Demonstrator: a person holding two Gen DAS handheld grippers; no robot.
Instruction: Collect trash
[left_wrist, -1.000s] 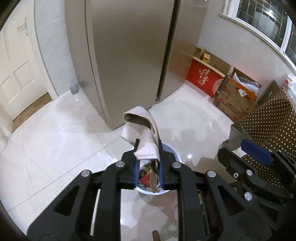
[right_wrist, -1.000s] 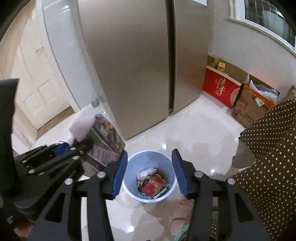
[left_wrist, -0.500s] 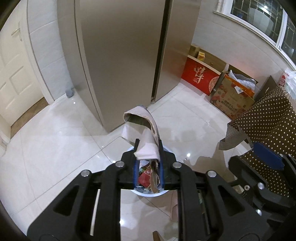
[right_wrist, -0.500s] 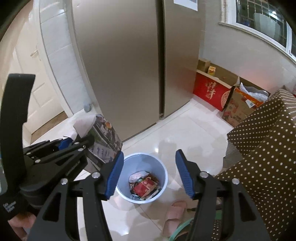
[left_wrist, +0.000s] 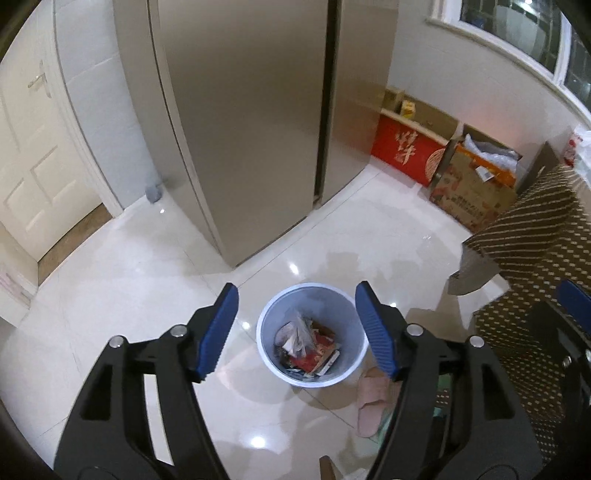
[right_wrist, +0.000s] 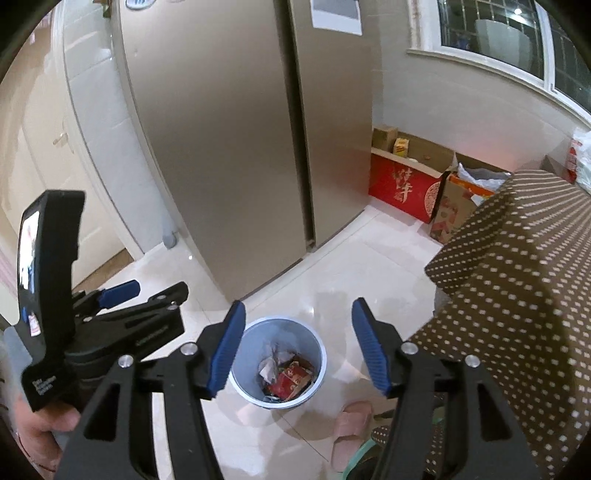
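- The pale blue trash bin (left_wrist: 312, 334) stands on the white tiled floor (left_wrist: 110, 295), framed in the gap between the jaws of the left gripper (left_wrist: 296, 332), which are spread wide and hold nothing
- In the right wrist view the same bin (right_wrist: 277, 363) sits between and below the jaws of the right gripper (right_wrist: 297, 347), also wide apart and empty
- Both grippers hang above the bin, tilted down toward the floor; from the right wrist view the left gripper (right_wrist: 144, 293) lies at about 9 o'clock, with a hand (right_wrist: 40, 428) gripping its handle
- Inside the bin lie crumpled wrappers (left_wrist: 297, 332) and a red packet (left_wrist: 314, 356), piled low against the bottom
- A pink slipper (left_wrist: 369, 402) lies on the floor just beside the bin at about 5 o'clock
- A steel-coloured fridge (left_wrist: 251, 122) stands beyond the bin at 12 o'clock, a polka-dot cloth (right_wrist: 517, 295) at 3 o'clock
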